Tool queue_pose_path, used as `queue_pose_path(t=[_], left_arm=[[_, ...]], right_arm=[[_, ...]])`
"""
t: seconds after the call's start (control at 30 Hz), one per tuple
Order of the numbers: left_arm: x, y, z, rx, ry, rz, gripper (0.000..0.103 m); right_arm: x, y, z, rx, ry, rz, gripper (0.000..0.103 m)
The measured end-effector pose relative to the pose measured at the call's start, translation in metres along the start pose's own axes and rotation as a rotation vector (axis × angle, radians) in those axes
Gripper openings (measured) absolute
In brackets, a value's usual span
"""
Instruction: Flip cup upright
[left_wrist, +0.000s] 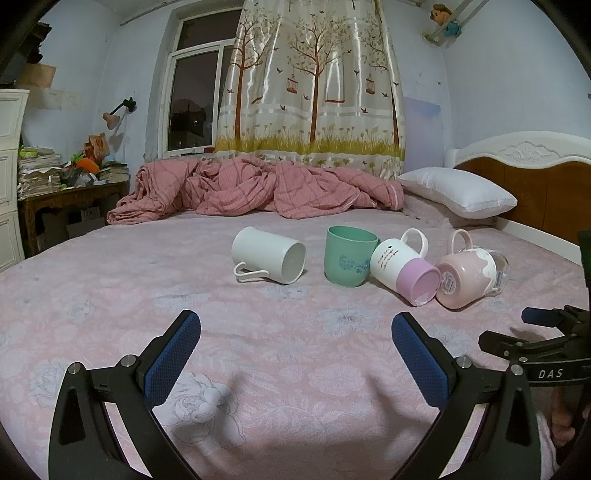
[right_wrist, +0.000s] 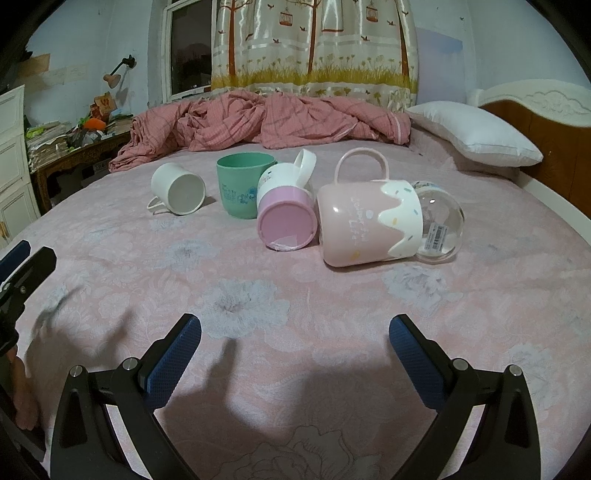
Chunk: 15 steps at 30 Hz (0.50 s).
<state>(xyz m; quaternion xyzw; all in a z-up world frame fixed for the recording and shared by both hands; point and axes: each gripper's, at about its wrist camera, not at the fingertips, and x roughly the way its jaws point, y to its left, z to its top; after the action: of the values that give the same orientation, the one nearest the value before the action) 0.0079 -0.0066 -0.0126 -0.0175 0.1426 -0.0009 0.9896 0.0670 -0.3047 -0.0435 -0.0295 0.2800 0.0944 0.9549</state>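
Observation:
Several cups sit on the pink bedspread. A white mug (left_wrist: 267, 260) (right_wrist: 177, 189) lies on its side at the left. A green cup (left_wrist: 349, 255) (right_wrist: 242, 184) stands upright. A white mug with a lilac base (left_wrist: 404, 269) (right_wrist: 286, 210) lies on its side against it. A pink mug with a white drip pattern (left_wrist: 467, 275) (right_wrist: 365, 219) lies on its side at the right, a clear dome lid (right_wrist: 439, 221) at its mouth. My left gripper (left_wrist: 295, 354) and right gripper (right_wrist: 295, 354) are open and empty, well short of the cups.
A crumpled pink quilt (left_wrist: 258, 188) lies along the far side of the bed. A white pillow (left_wrist: 458, 192) and headboard (left_wrist: 535, 173) are at the right. A cluttered wooden table (left_wrist: 70, 192) stands at the left.

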Motion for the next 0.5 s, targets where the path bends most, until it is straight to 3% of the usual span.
queue_pose_path(t=[0.2, 0.5], left_arm=[[0.003, 0.007, -0.001, -0.027, 0.037, 0.000, 0.103], [-0.003, 0.011, 0.001, -0.052, 0.029, 0.011, 0.103]], right_arm=[[0.008, 0.004, -0.001, -0.014, -0.014, -0.005, 0.103], [0.003, 0.006, -0.001, -0.001, -0.012, -0.002, 0.103]])
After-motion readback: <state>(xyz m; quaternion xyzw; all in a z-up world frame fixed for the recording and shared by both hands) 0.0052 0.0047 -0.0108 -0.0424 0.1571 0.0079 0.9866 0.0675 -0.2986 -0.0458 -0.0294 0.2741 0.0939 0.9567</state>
